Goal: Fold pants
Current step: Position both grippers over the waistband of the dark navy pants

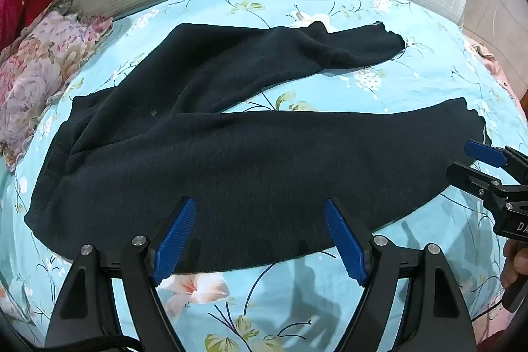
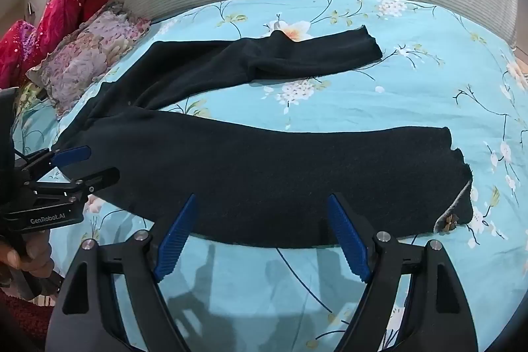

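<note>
Dark pants [image 1: 231,154] flat on floral bedsheet [image 1: 297,302], legs splayed, waistband toward pillow [image 1: 39,78]. Left gripper [image 1: 260,213] fingers wide at pants' near edge. Right gripper [image 2: 264,210] wide too, over near leg. Far-leg cuff partly bunched, detail unclear.

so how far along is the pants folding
Done: the dark knit pants lie spread on the turquoise floral bedsheet, legs apart in a V, no fold made yet. In hand: nothing; the left gripper and right gripper are both open at the near leg's edge, gripping no cloth. Left: bring one leg onto the other, then fold lengthwise.
</note>
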`<state>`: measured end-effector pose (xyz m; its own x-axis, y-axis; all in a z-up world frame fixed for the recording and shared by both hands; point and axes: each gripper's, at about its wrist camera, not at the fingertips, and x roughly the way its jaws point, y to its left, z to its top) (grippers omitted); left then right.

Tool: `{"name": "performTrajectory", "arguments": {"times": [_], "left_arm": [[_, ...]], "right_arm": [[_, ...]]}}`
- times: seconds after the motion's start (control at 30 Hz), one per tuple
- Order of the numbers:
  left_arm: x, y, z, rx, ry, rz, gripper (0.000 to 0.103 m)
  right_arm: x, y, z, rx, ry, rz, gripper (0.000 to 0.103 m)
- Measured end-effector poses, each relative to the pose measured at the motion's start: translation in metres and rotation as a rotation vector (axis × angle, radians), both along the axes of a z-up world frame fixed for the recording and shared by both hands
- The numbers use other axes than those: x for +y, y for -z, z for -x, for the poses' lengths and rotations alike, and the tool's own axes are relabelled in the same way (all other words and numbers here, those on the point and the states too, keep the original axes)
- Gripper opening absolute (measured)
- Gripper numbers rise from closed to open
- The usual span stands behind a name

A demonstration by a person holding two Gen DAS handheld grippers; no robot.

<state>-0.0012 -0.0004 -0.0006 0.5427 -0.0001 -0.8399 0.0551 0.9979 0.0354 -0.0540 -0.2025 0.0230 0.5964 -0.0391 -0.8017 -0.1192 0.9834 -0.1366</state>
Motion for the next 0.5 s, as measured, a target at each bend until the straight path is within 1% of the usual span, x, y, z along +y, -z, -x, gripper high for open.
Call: {"name": "performTrajectory", "arguments": {"times": [0.47,0.5], "left_arm": [[0.0005,0.0011,0.0027,-0.002,-0.007,0.000,0.081],[-0.0051,0.0015,-0.0008,-0.002,-0.005,0.002,0.081]], "right_arm": [[-0.0017,-0.0011,-0.0021,0.002,-0.002,0.000,0.081],[-0.0019,-0.0009,-0.0020,0.003,-0.002,0.000,0.081]]}}
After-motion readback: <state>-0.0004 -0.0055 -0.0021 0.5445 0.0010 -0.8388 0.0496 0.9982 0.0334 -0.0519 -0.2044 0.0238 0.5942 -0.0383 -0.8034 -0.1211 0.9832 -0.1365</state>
